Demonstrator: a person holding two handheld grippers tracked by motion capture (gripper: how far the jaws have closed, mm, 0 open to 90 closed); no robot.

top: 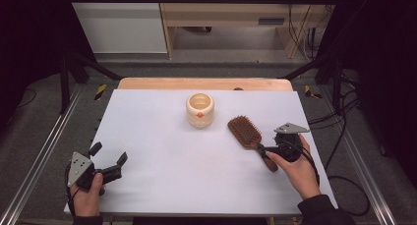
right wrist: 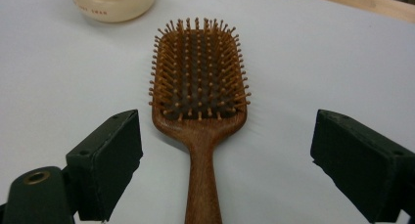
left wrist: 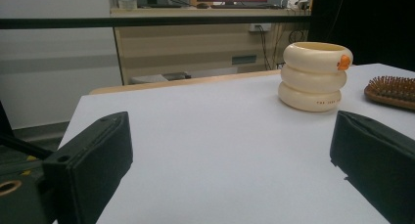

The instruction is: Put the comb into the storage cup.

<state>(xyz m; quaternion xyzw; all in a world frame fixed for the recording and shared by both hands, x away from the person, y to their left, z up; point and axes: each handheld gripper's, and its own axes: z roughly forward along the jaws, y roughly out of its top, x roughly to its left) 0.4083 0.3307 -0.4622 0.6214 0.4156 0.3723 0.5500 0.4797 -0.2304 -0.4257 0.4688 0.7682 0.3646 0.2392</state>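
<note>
- Your right tool (top: 265, 151) sits at about 4 o'clock on the table (top: 162, 136), with its jaws spread wide and nothing clamped between them.
- In the right gripper view, the hairbrush (right wrist: 198, 106) lies flat with its bristles up. Its wooden handle runs down the middle of the gap between the two jaws, touching neither.
- From above, the hairbrush (top: 248, 136) lies at a slant, head toward 11 o'clock and handle toward 5 o'clock. The handle end looks to pass under your right hand (top: 295, 168), though the view there is too crowded to be sure of contact.
- The cream ringed cup (top: 200, 110) stands upright near 12 o'clock, well apart from the brush head, with a small orange knob on its side.
- Your left tool (top: 109, 160) rests at about 8 o'clock, released, its jaws wide apart over bare table.
- In the left gripper view, the cup (left wrist: 313, 76) stands well ahead, to the right.
</note>
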